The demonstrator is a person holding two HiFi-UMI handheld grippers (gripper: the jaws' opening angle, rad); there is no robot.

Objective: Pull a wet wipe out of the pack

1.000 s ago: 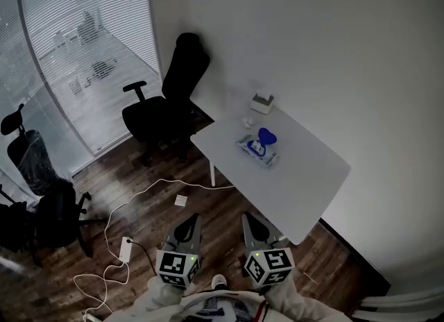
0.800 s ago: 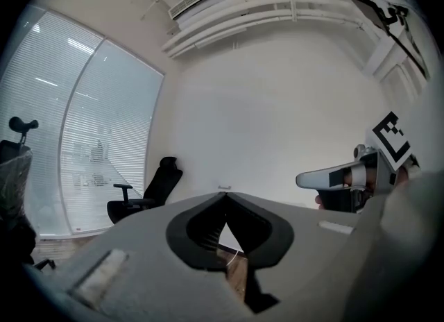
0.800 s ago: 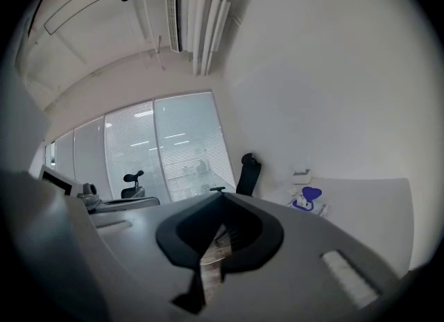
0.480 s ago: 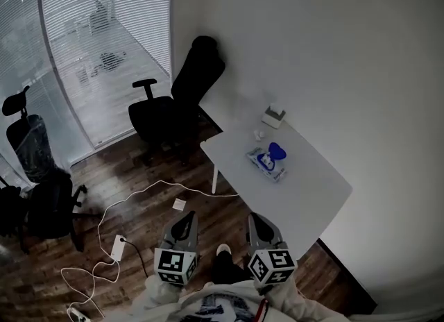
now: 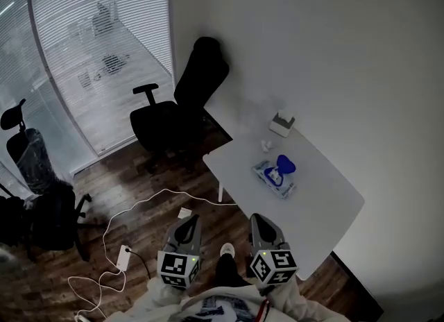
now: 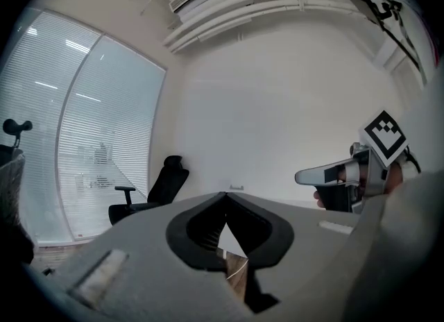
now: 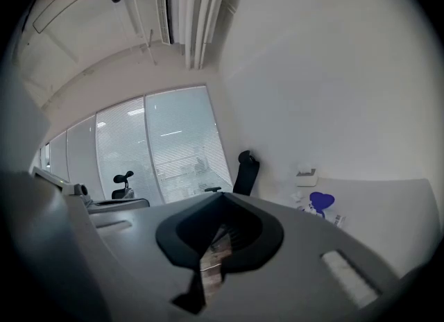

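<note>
both claws are clenched and hold nothing. in the left gripper view the two jaws of the left gripper meet at their tips, and only wooden floor shows through the opening behind them. in the right gripper view the jaws of the right gripper also close tip to tip with nothing between them.

in the head view the two grippers are side by side at the bottom, a little apart, and both point away from the person toward the white table. the right gripper is near the edge of the table, and the left one is over the floor beside it.

the wet wipe pack lies flat on the table, about in the middle of its far half, well apart from both grippers. a blue flap stands up at one end of the pack. it shows also in the right gripper view, small, to the right of the jaws. behind the pack a small white box stands near the far end of the table, close to the wall.

a black office chair stands beyond the table's left corner, before the window blinds. a white cable runs in loops over the floor to the left of the grippers.
</note>
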